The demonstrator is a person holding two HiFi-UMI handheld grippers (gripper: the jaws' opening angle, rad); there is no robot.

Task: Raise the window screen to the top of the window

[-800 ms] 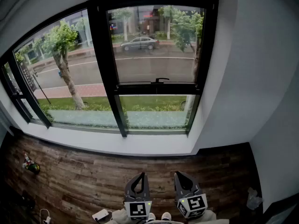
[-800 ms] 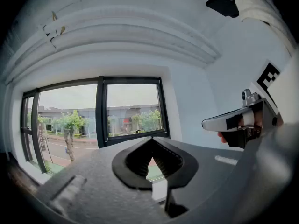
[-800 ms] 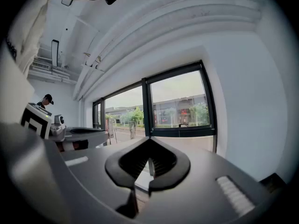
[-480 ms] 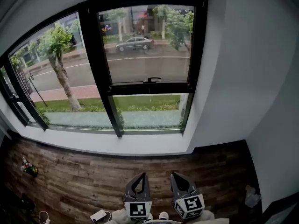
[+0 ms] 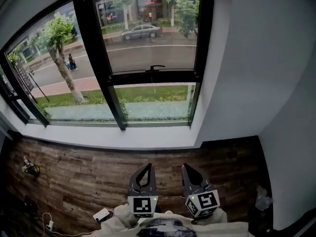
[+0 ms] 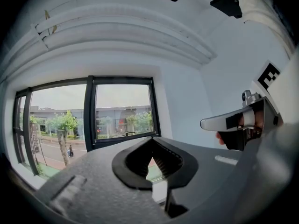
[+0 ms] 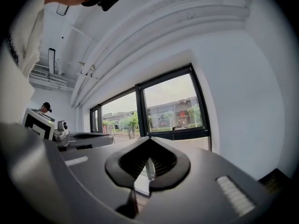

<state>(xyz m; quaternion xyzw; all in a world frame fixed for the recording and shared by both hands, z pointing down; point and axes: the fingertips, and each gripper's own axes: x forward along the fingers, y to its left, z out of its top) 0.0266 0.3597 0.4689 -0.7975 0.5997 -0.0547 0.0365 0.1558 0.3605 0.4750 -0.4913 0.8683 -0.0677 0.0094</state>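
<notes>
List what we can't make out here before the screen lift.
- Screen mesh: too fine in every view, so it is unclear which part of the window it covers.
- Handle: too small in the head view to tell its shape.
- Lower pane: in the left gripper view, hidden behind the body of the shut left tongs.
- Floor object: small and dark in the head view, can't be identified.

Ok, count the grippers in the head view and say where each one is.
2. The left gripper is low in the head view, over the wood floor; the right gripper is close beside it on its right. Both are shut and empty.
</notes>
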